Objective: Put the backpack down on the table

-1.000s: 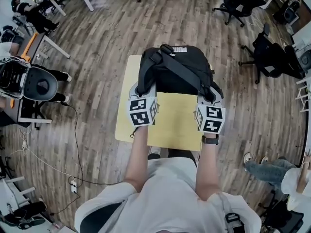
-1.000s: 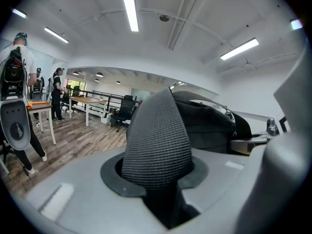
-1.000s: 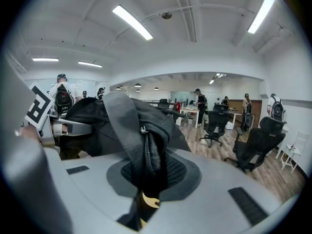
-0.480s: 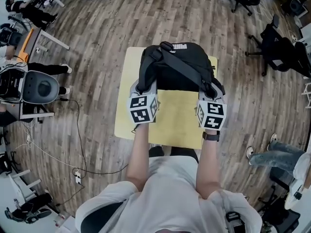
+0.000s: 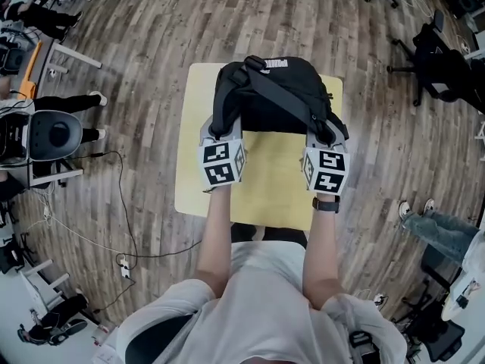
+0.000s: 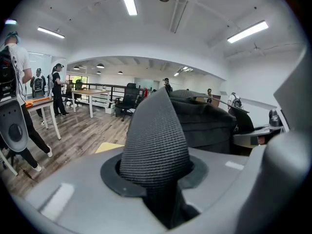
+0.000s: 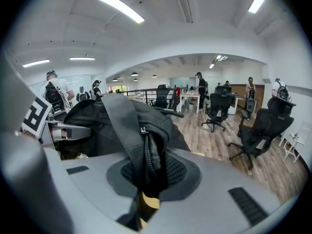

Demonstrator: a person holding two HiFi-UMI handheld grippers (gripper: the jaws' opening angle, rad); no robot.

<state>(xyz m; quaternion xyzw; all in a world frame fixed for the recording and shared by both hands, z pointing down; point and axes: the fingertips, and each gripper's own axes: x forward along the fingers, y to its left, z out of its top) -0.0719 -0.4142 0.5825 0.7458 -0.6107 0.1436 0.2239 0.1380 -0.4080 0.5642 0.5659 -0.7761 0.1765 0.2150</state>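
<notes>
1. The yellow table (image 5: 273, 188) stands on a wooden floor (image 5: 151, 51).
2. The black backpack (image 5: 273, 89) is over the table's far half; whether its bottom touches the top, I cannot tell.
3. The left gripper (image 5: 220, 133) is clenched on a woven strap (image 6: 153, 135) of the backpack.
4. The right gripper (image 5: 324, 136) grasps the backpack's edge beside a zipper (image 7: 144, 152).

a: how do the arms lie?
b: both forearms (image 5: 216, 233) reach forward side by side, bare, a dark watch (image 5: 326, 203) on the right wrist.
a: the left gripper (image 5: 220, 133)?
b: jaws clamped on a black strap of the backpack (image 5: 273, 97), marker cube facing up.
a: and the right gripper (image 5: 324, 133)?
b: jaws nearly together, pinching strap and zipper edge, level with the left.
</notes>
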